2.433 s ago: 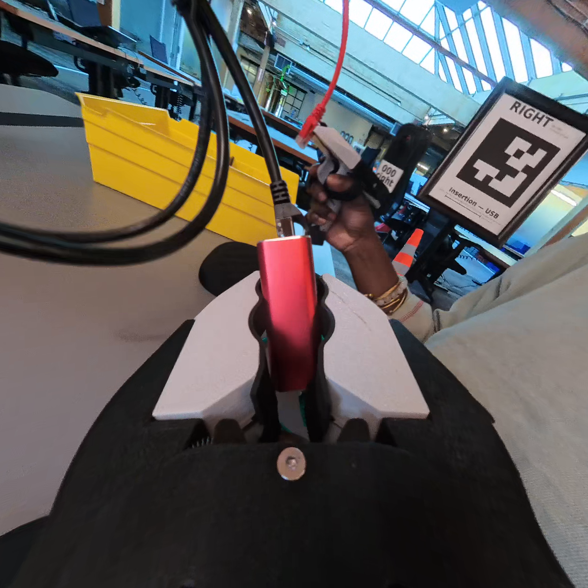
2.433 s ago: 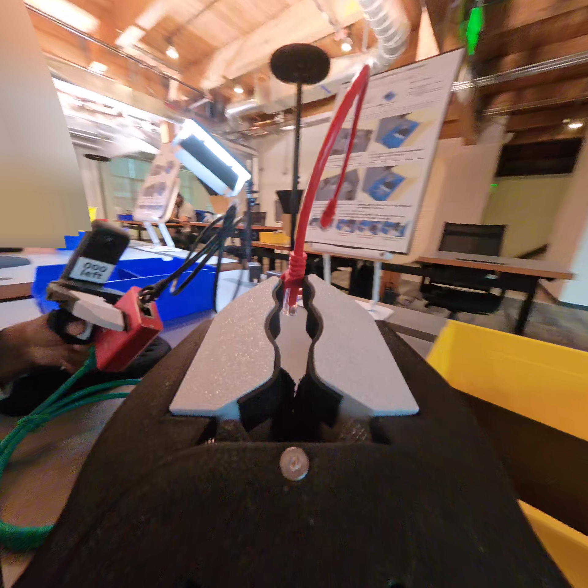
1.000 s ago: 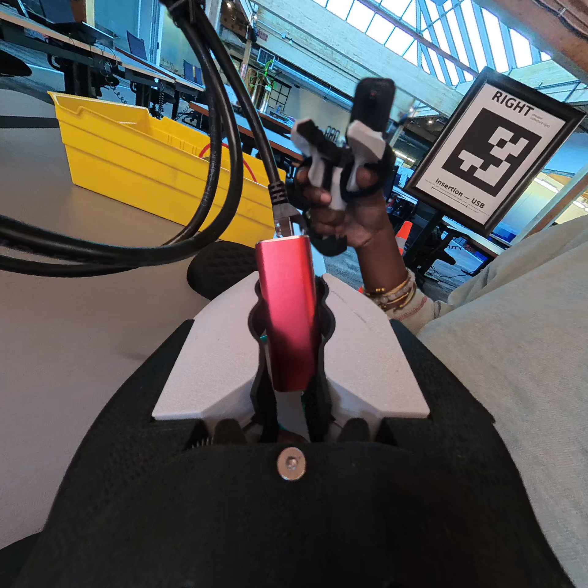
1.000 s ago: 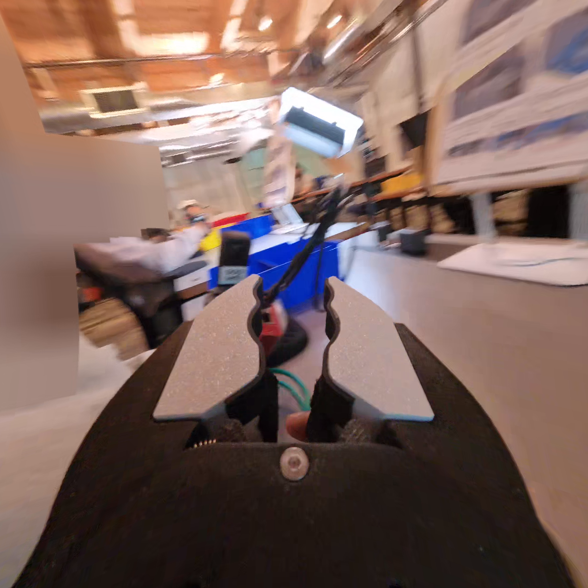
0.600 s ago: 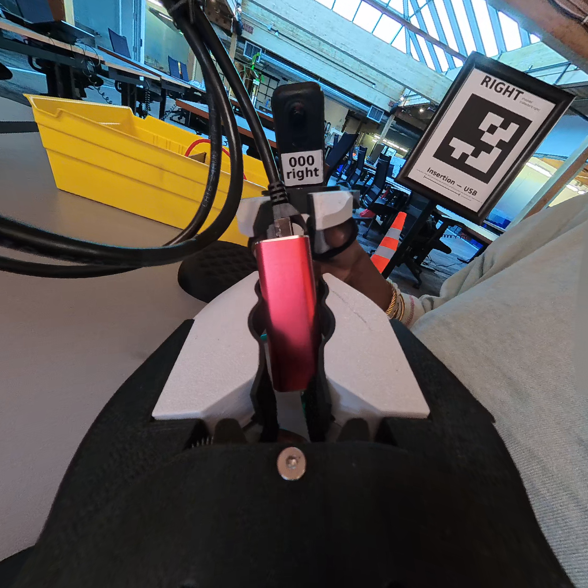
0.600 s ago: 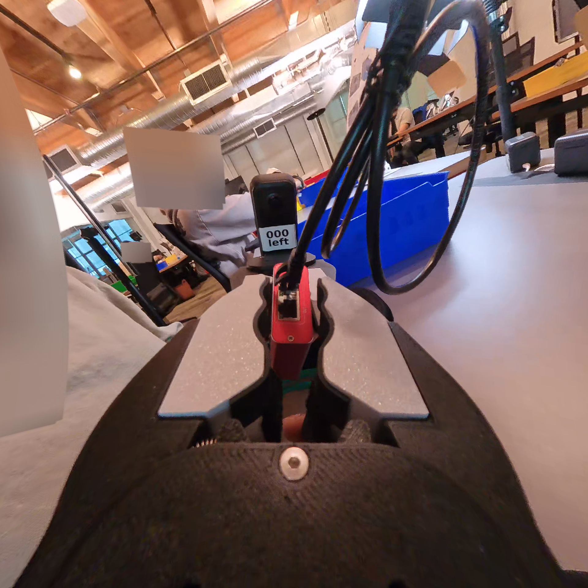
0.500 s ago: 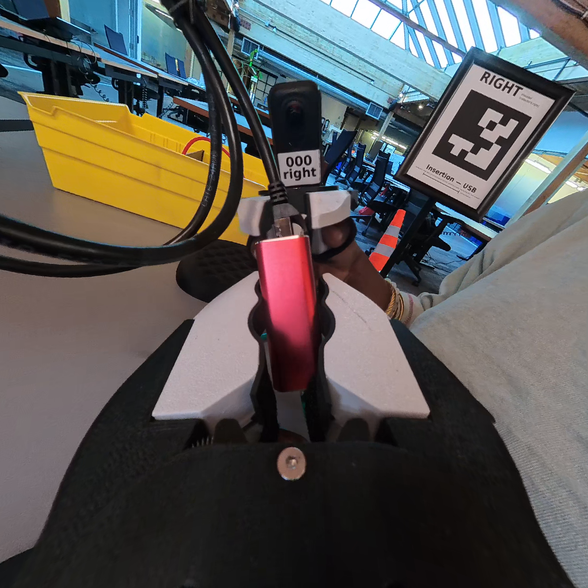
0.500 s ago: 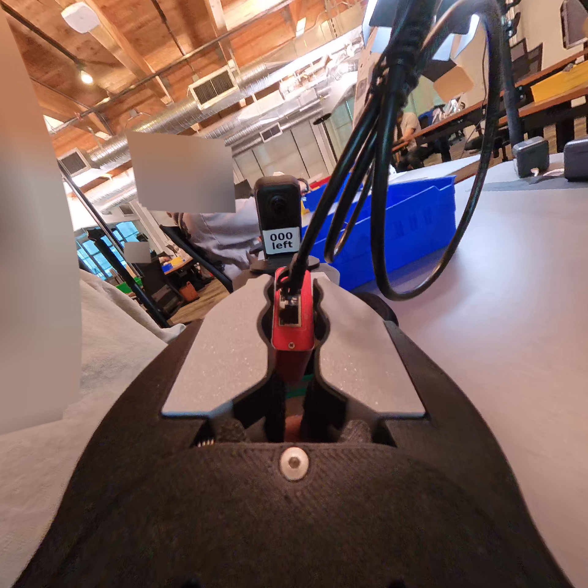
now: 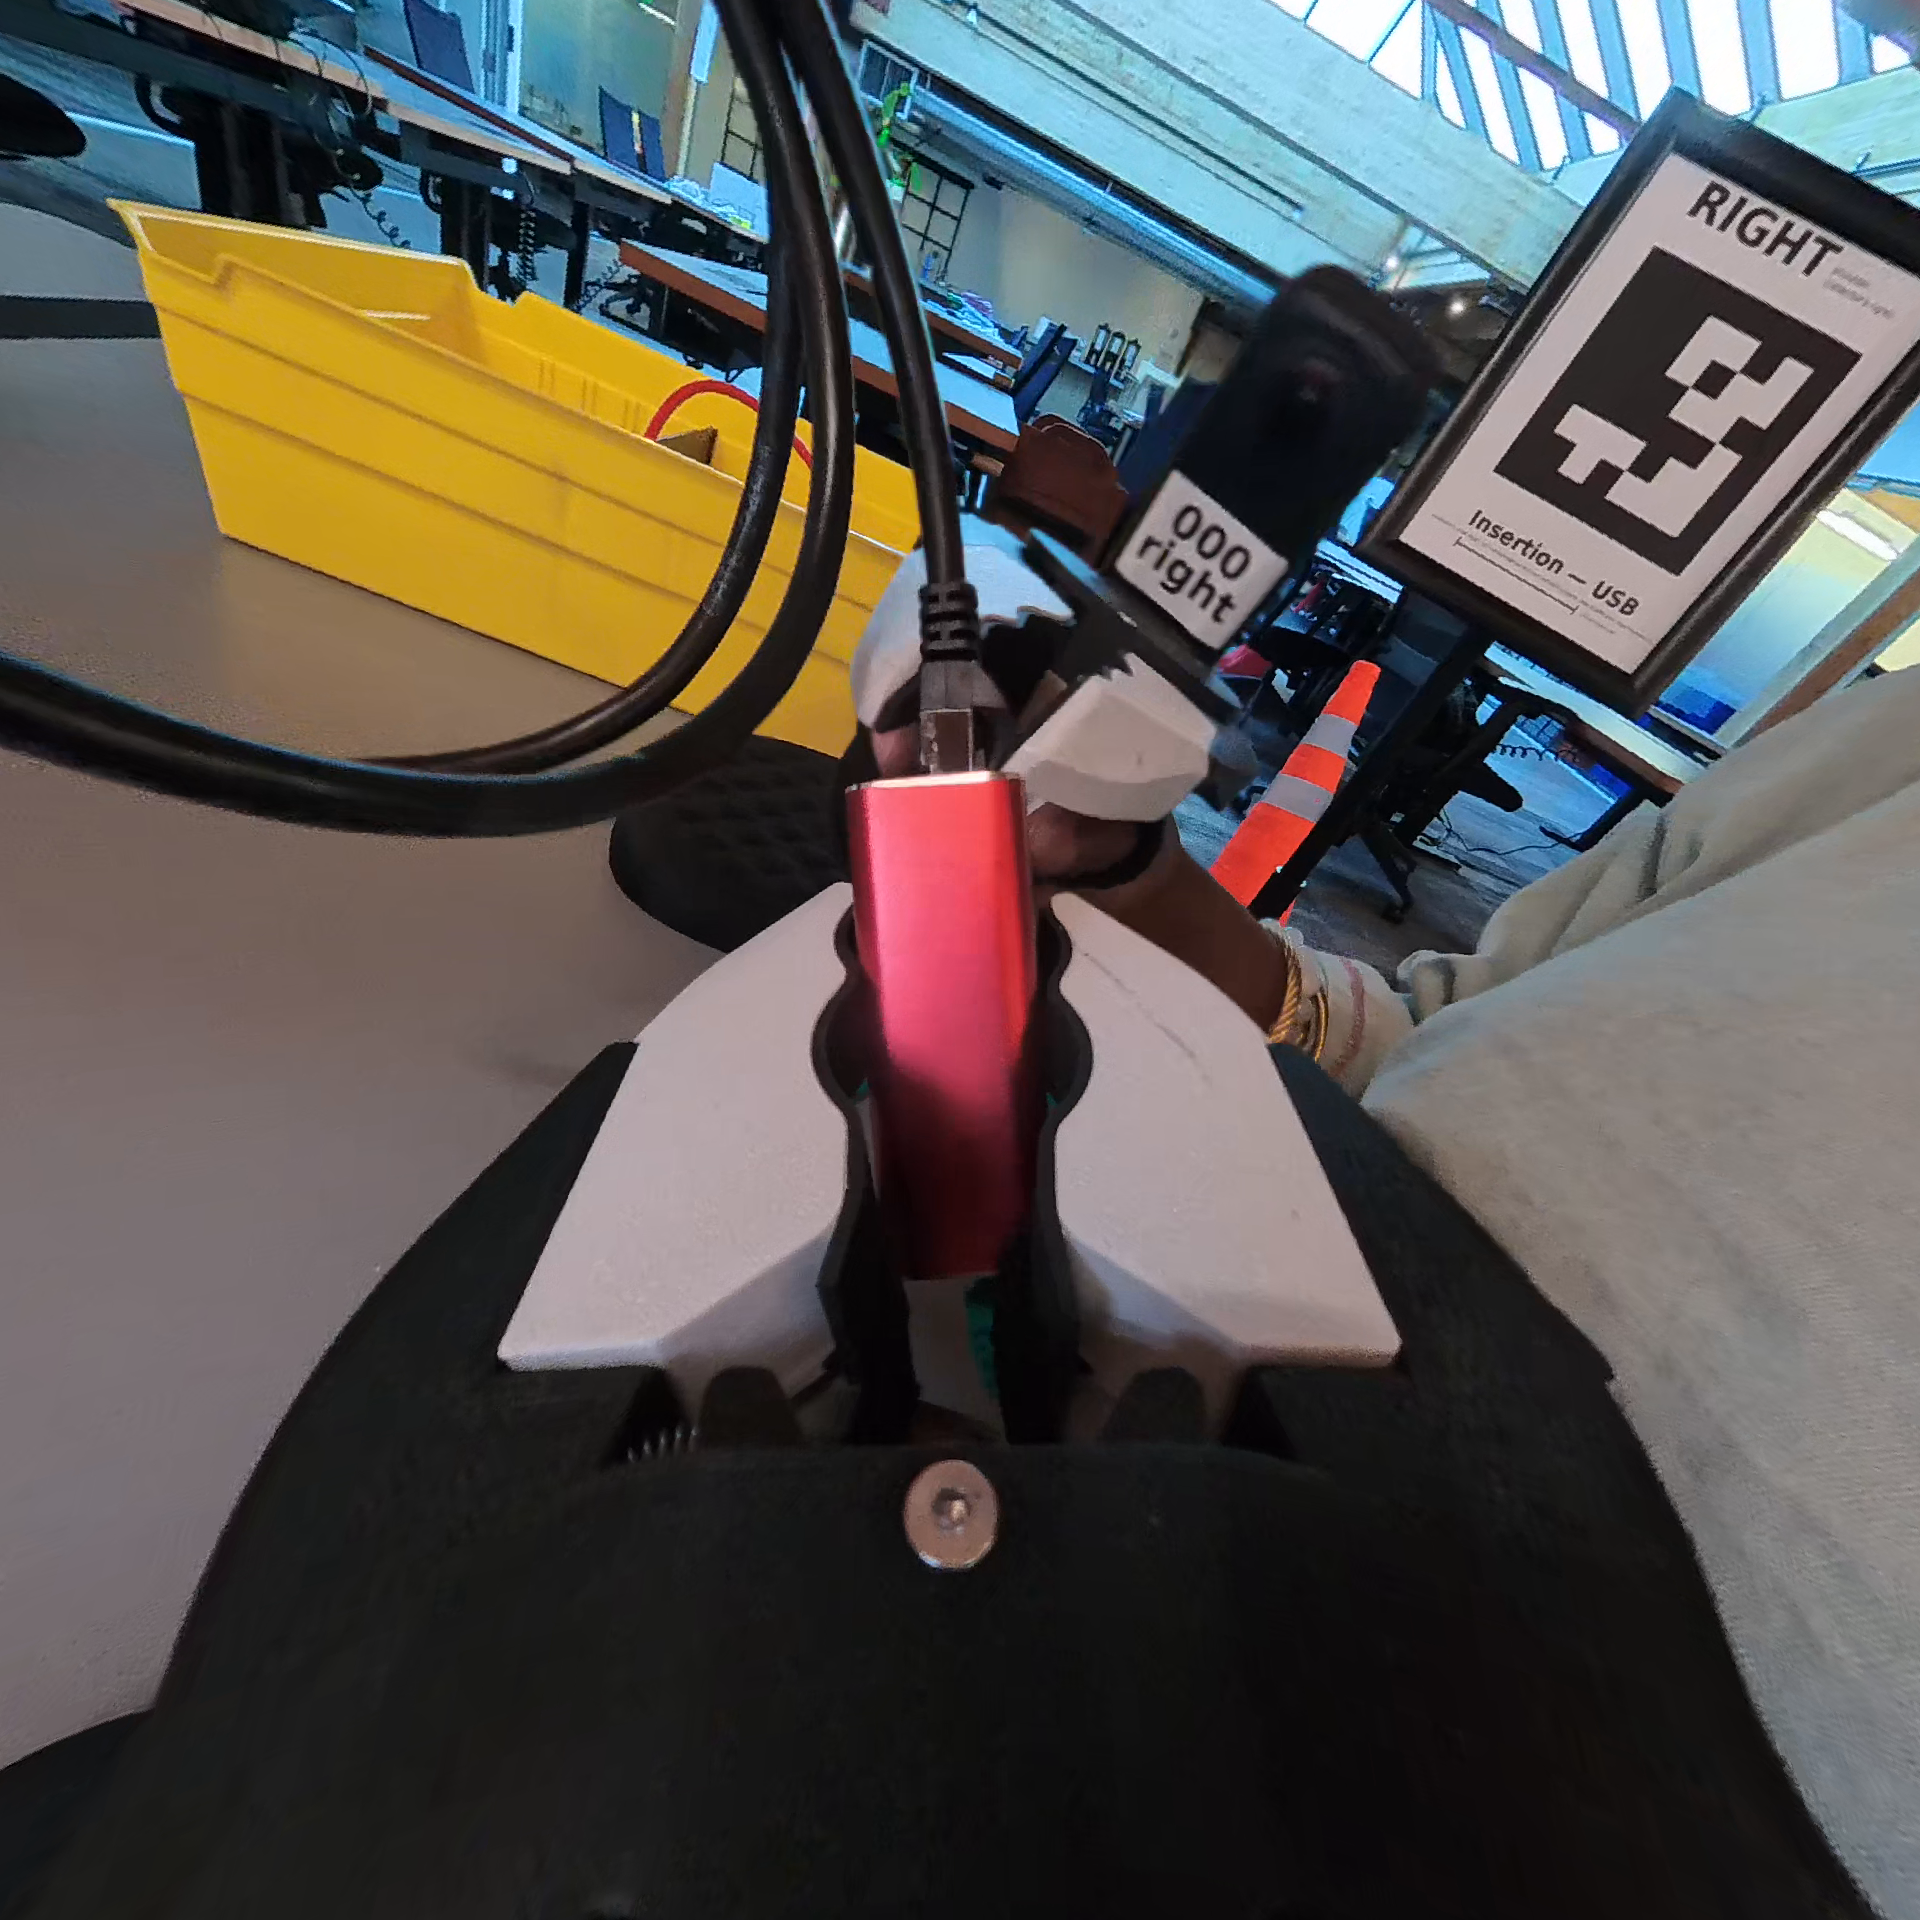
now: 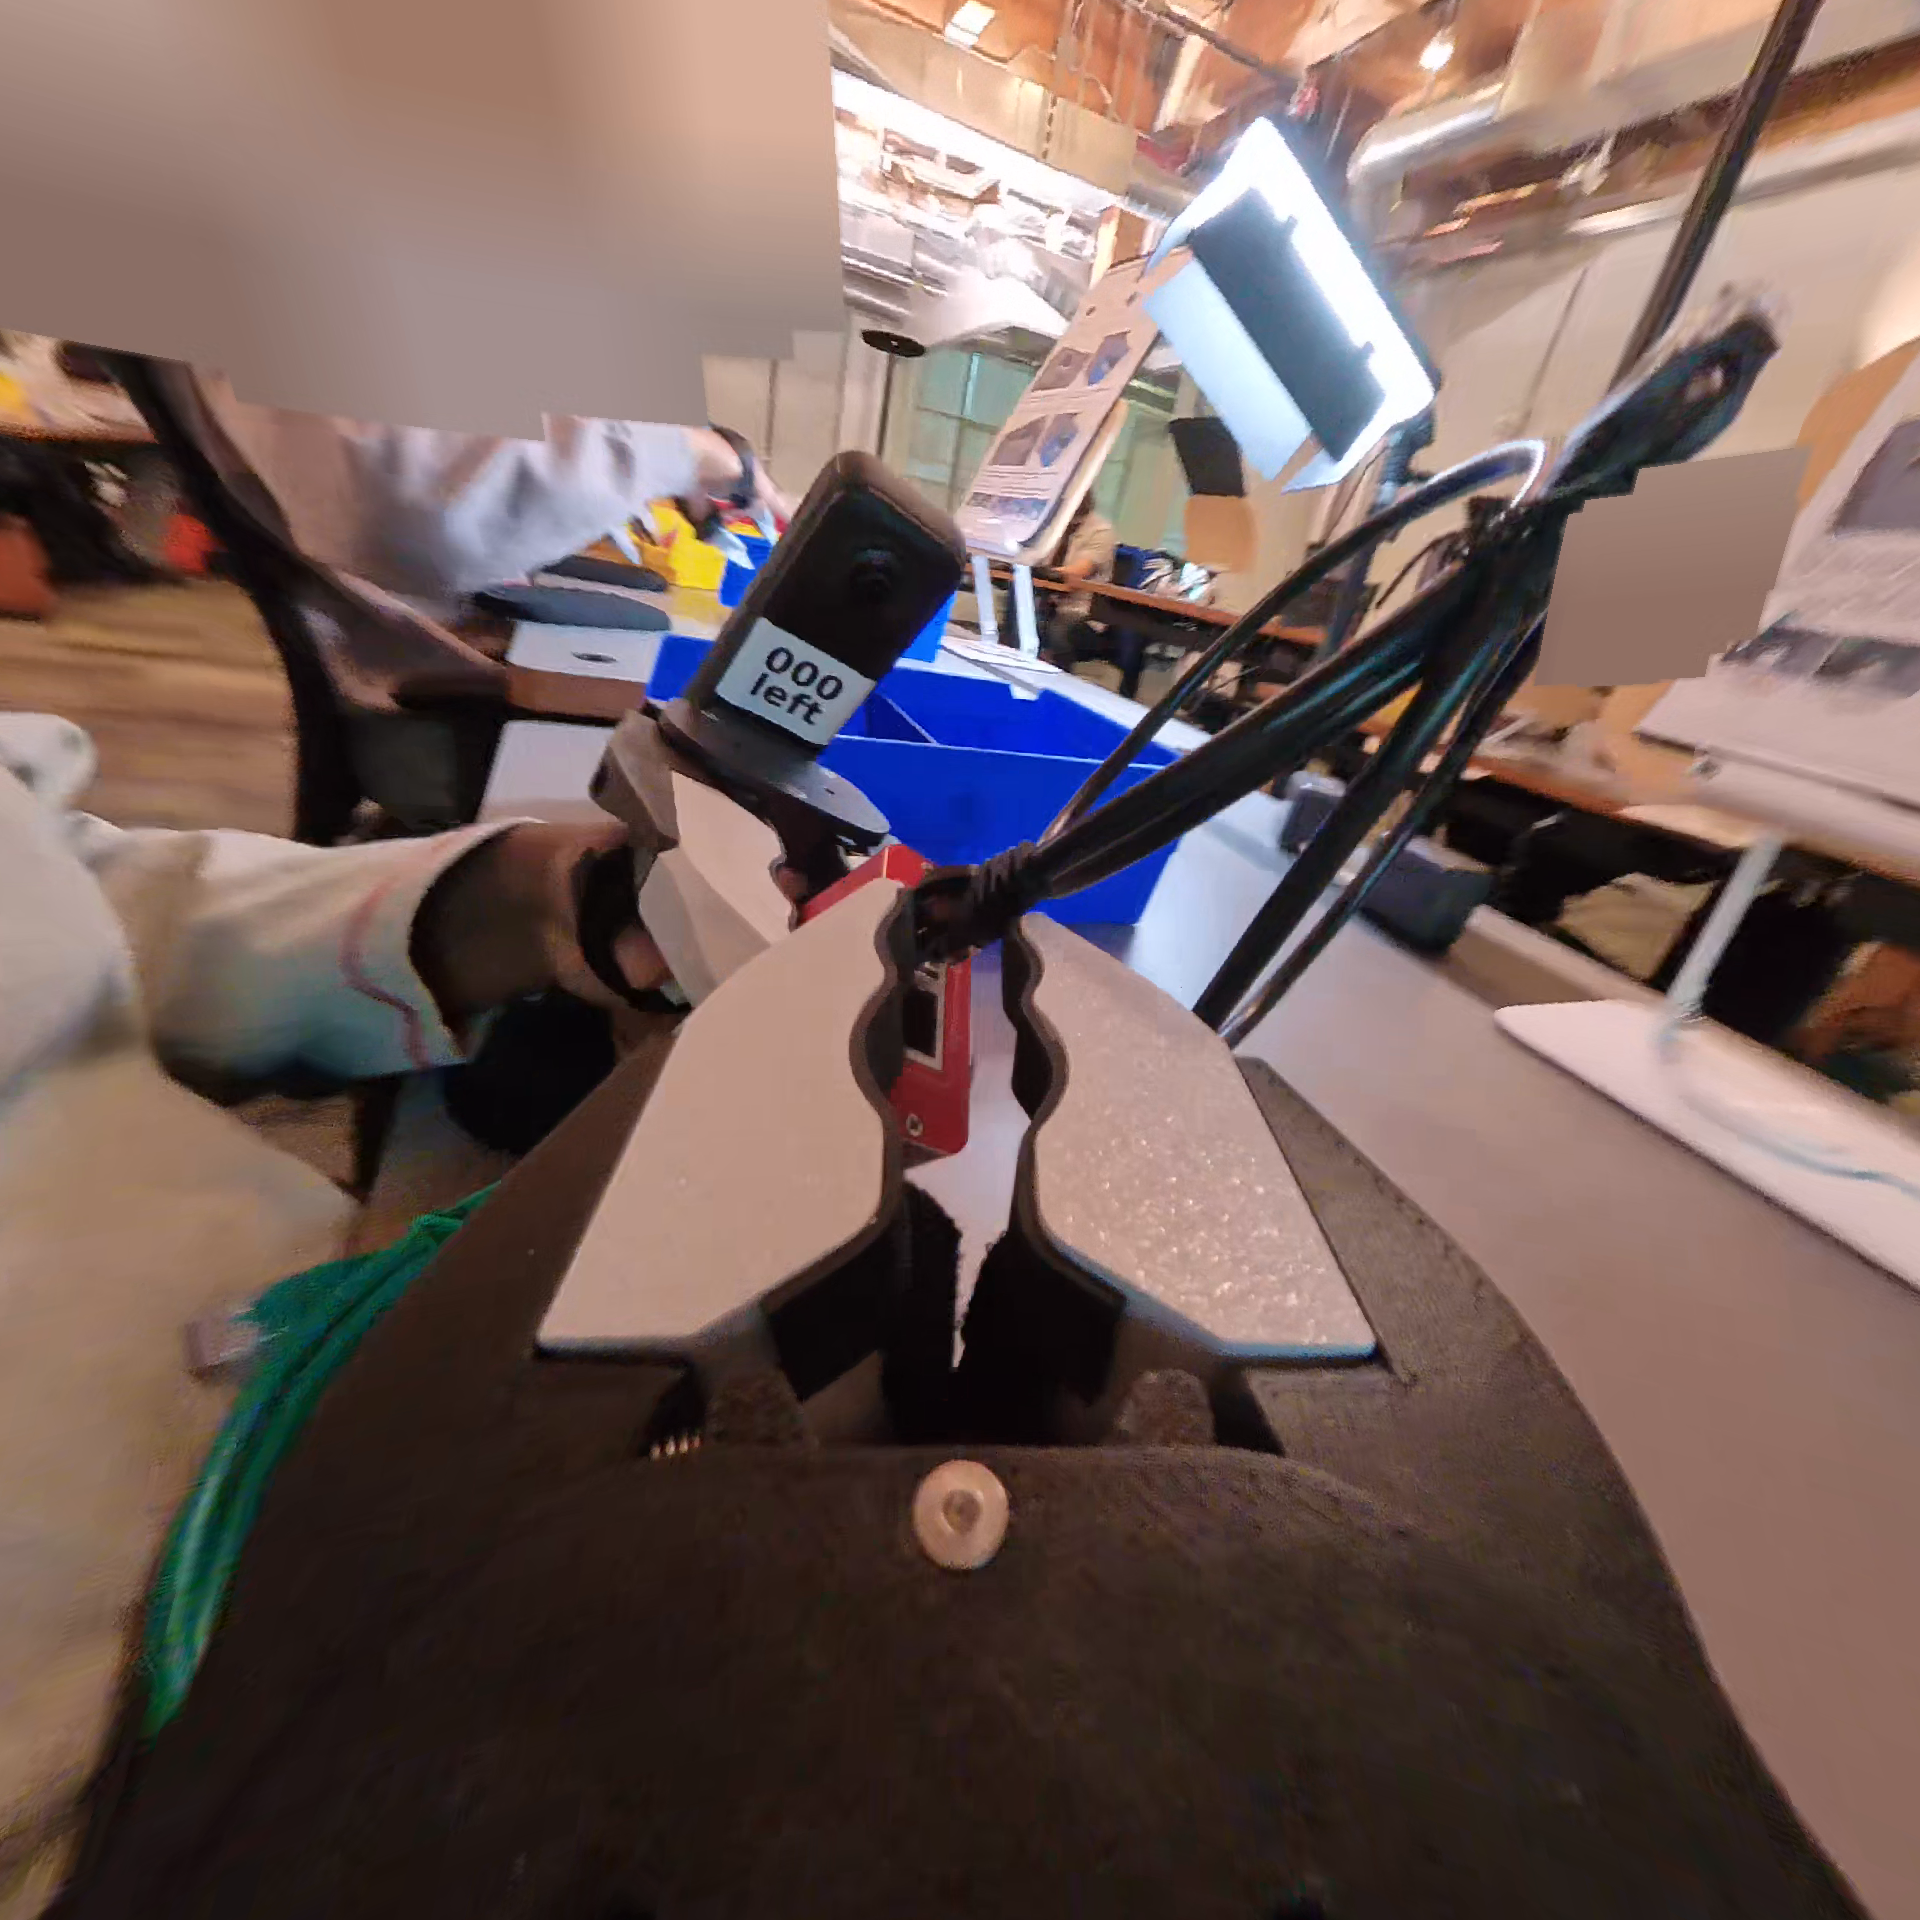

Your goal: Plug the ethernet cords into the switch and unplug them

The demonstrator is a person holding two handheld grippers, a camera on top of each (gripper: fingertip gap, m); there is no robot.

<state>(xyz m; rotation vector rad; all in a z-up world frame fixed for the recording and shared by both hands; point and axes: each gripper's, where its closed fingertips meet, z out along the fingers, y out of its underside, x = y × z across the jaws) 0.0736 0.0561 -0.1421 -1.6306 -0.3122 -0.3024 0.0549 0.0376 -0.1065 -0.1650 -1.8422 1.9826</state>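
Two grippers work above the grey counter (image 9: 260, 1039): left gripper (image 9: 940, 966) jaws clamp the red metal switch (image 9: 940, 1029); right gripper (image 10: 951, 961) jaws pinch the black ethernet cord (image 10: 971, 899) plug at its port. Pull straight along the port axis.

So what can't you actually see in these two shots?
- Red metal switch, left wrist view: its port face points away, so the black ethernet plug's seating is hidden.
- Right gripper, right wrist view: whether it clamps the plug is unclear; blur.
- Black cords: cut off by the top edge.
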